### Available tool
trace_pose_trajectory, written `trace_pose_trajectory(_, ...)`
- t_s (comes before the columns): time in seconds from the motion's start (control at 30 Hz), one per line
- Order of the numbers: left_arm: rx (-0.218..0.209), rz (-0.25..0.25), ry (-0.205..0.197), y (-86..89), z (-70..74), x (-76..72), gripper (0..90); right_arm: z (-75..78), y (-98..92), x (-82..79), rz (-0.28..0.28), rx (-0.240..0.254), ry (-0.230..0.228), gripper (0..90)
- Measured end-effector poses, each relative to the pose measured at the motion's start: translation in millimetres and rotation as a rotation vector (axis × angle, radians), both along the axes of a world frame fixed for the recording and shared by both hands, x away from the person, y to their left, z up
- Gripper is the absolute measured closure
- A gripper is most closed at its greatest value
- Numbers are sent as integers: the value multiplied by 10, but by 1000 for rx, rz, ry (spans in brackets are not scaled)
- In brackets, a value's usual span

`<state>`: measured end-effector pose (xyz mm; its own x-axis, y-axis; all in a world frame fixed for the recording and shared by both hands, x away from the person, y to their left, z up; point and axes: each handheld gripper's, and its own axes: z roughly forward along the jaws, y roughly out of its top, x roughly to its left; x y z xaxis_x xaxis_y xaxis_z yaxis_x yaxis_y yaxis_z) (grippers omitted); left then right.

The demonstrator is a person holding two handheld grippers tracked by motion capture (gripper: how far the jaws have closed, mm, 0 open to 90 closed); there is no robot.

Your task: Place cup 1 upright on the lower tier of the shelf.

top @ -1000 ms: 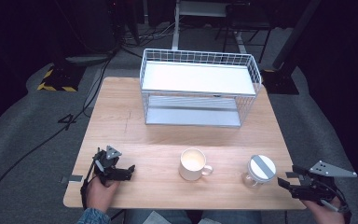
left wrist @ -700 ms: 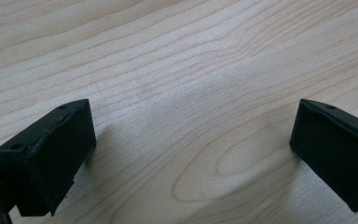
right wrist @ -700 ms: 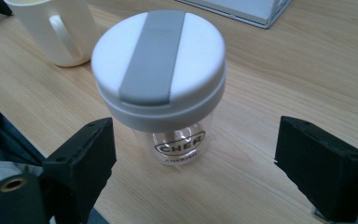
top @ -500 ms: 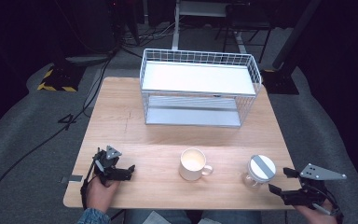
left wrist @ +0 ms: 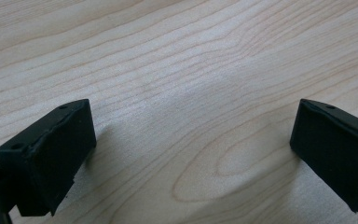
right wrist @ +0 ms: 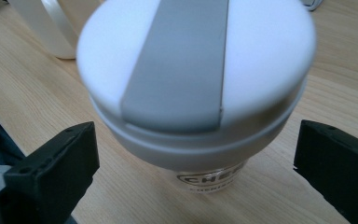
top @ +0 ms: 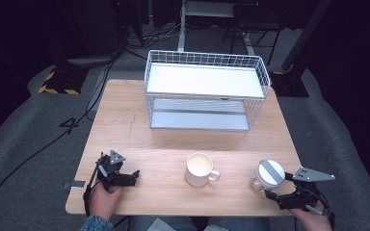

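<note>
- One lidded cup [top: 268, 174] (clear body, white lid with a grey strip across it) stands upright on the tabletop [top: 173, 139] at about 4 o'clock from the tabletop's middle, near the right front corner.
- The right gripper [top: 275, 194] sits just at the cup's 6 o'clock; its jaws have just been opening and now stand wide, one on each side of the cup in the right gripper view [right wrist: 200, 112], neither pressing on it.
- One white mug [top: 200, 169] stands at the cup's 9 o'clock, near but apart from it, handle pointing toward the cup.
- The left gripper [top: 134, 177] rests at about 8 o'clock on the tabletop, well apart from mug and cup; its jaws are wide too, with bare wood between them.
- One white wire rack [top: 206, 91] with two shelves stands at 12 o'clock, at the far edge.
- Count: two grippers, two drinking vessels, one rack.
</note>
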<state>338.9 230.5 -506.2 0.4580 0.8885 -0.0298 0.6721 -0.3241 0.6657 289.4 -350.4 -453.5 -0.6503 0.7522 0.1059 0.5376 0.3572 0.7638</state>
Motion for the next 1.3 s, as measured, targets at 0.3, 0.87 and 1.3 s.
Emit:
trace_pose_trajectory(0.3,0,0,0,0,0,0,6,-133,65,72,3,40,-40,3)
trace_pose_trajectory(0.87,0,0,0,0,0,1,6,-280,106,130,7,86,-130,125)
trace_pose_trajectory(1.3,0,0,0,0,0,1,6,-308,116,123,8,102,-167,179)
